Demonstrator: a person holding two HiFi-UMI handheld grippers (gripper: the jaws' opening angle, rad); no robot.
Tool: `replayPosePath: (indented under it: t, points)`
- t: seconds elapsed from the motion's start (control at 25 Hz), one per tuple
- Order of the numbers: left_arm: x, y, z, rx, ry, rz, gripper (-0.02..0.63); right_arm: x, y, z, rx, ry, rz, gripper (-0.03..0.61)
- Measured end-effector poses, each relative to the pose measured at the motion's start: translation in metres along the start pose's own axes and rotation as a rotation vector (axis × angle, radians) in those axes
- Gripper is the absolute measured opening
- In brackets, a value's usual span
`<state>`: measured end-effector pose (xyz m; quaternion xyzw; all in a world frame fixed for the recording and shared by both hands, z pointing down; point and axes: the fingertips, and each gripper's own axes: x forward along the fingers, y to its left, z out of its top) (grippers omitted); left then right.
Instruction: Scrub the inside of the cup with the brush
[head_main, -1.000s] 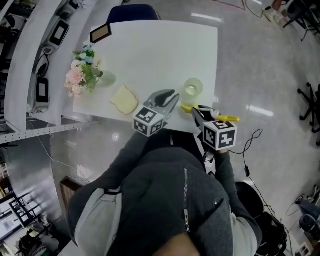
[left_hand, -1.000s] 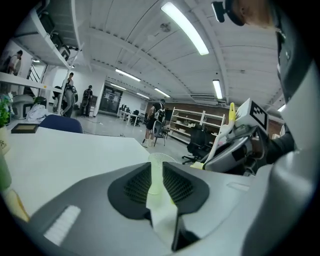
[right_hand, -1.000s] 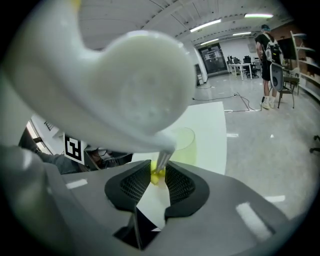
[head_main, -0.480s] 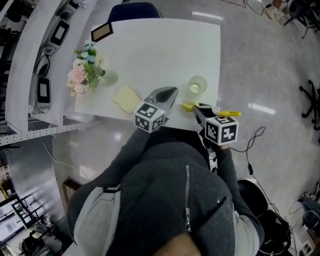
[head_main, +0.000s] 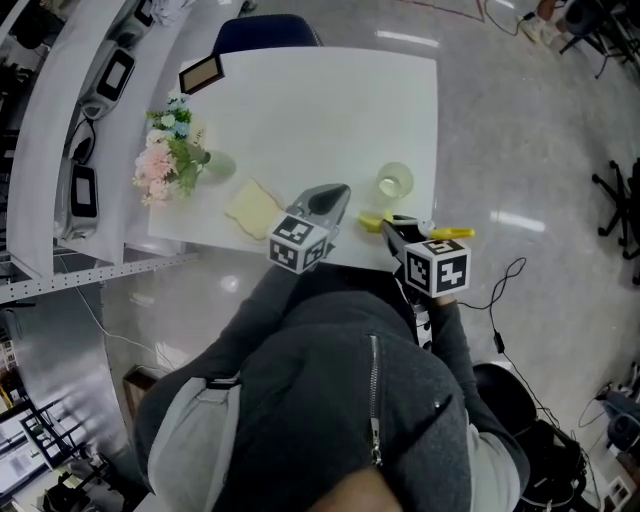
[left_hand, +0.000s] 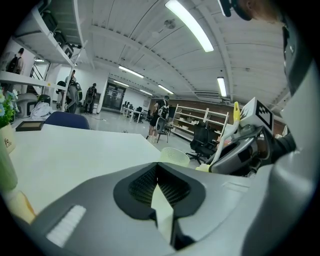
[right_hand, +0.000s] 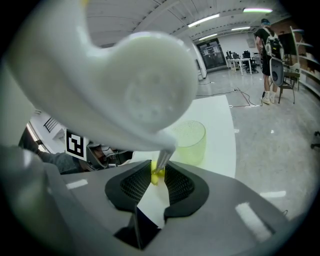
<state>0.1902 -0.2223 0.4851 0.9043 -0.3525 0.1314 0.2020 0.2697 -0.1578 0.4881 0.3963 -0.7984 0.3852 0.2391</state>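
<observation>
A translucent pale-green cup (head_main: 394, 182) stands upright near the table's right edge; it also shows in the left gripper view (left_hand: 174, 155) and the right gripper view (right_hand: 189, 141). My right gripper (head_main: 398, 230) is shut on the yellow handle of the brush (head_main: 372, 219), just in front of the cup. The brush's white head (right_hand: 125, 85) looms close to the right gripper's camera, and the handle sits between the pads (right_hand: 176, 184). My left gripper (head_main: 332, 200) hovers left of the cup with its jaws shut and nothing between them (left_hand: 157, 169).
The white table (head_main: 310, 110) carries a vase of flowers (head_main: 165, 150) at the left, a pale yellow sponge (head_main: 252, 208) beside my left gripper and a small frame (head_main: 202, 72) at the back. A blue chair (head_main: 265, 30) stands behind it. Grey floor lies right of the table.
My left gripper's jaws have closed from slightly apart to shut. Both grippers have stayed almost where they were near the table's front edge.
</observation>
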Motion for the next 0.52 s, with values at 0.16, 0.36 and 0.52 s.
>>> replayPosePath:
  t: [0.16,0.36,0.52]
  points:
    - [0.0009,0.0007,0.0015,0.000,-0.001,-0.010,0.009,0.0008,0.0017,-0.0004,0.007,-0.001,-0.002,0.087]
    - [-0.0006,0.0009,-0.0014,0.005,0.005,-0.013,0.009,0.0000,0.0044,0.0023,0.008,-0.011,-0.006,0.087]
    - [-0.0023,0.0034,-0.0048,0.006,0.009,-0.011,0.009,0.0004,0.0044,0.0016,0.007,-0.012,-0.019,0.087]
